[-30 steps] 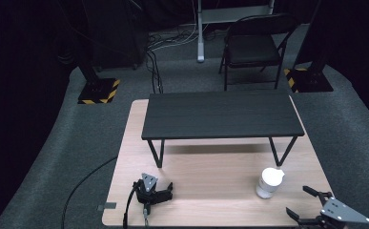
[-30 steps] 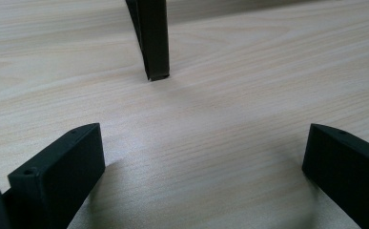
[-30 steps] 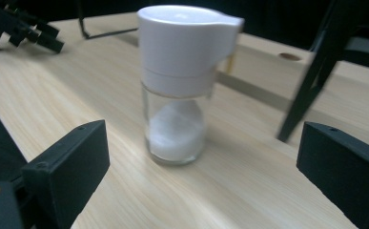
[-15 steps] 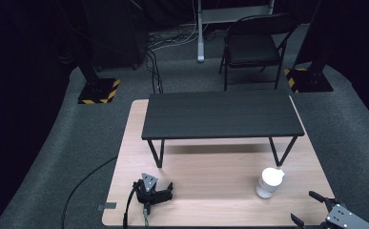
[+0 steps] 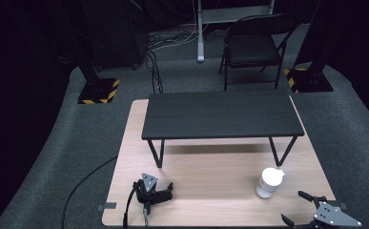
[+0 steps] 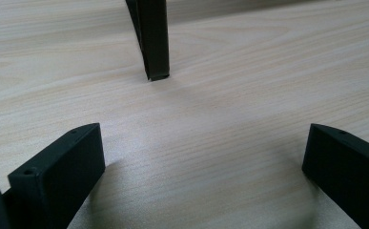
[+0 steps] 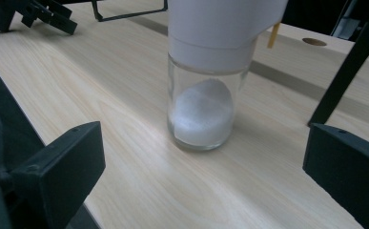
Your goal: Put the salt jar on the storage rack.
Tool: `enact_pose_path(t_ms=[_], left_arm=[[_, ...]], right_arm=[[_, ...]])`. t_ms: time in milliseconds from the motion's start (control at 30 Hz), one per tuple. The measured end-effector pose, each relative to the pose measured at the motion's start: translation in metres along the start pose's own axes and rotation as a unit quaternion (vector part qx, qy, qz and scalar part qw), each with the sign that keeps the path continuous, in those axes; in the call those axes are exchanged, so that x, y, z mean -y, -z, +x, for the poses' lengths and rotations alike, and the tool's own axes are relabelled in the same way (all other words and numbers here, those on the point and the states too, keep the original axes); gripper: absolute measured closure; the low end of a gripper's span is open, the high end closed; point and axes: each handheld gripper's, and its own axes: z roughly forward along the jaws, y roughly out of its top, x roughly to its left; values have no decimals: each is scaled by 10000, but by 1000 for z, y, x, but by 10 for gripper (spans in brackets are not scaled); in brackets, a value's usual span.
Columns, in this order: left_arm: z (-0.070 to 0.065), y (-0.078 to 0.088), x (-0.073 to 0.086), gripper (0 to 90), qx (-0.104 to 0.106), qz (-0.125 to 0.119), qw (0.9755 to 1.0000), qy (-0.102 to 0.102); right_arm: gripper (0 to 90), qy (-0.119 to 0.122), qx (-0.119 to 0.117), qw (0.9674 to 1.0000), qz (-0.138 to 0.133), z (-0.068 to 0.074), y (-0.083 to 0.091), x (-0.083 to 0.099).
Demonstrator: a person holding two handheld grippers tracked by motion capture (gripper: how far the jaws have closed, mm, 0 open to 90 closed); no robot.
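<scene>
A glass jar (image 5: 269, 182) with a white lid and white powder in its bottom stands on the wooden table (image 5: 210, 171) at the front right. In the right gripper view the jar (image 7: 202, 102) is straight ahead, a short way beyond the open jaws. My right gripper (image 5: 292, 205) hovers at the table's near right corner, empty and pointing toward the jar. My left gripper (image 5: 152, 190) lies on the table at the front left, open with nothing in it. In the left gripper view its jaws (image 6: 203, 143) face a leg (image 6: 153, 43) of the black shelf.
A low black shelf (image 5: 222, 114) on thin metal legs spans the far half of the table. One of its legs (image 7: 346, 71) stands just right of the jar. A cable (image 5: 84, 183) trails off the left gripper to the floor. A folding chair (image 5: 253, 45) stands beyond the table.
My right gripper has shifted slightly toward the table's near right corner. The left gripper and the jar have not moved.
</scene>
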Motion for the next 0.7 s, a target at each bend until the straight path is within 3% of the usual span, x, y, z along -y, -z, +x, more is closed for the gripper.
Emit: enact_pose_path(t_ms=[133,700], left_arm=[[0,0,0,3,0,0,10000,0],[0,0,0,3,-1,0,10000,-8]], right_arm=[[0,70,-26,10000,28,-3,-7,-3],[0,-225,-188,9995,62,-18,-54,-14]])
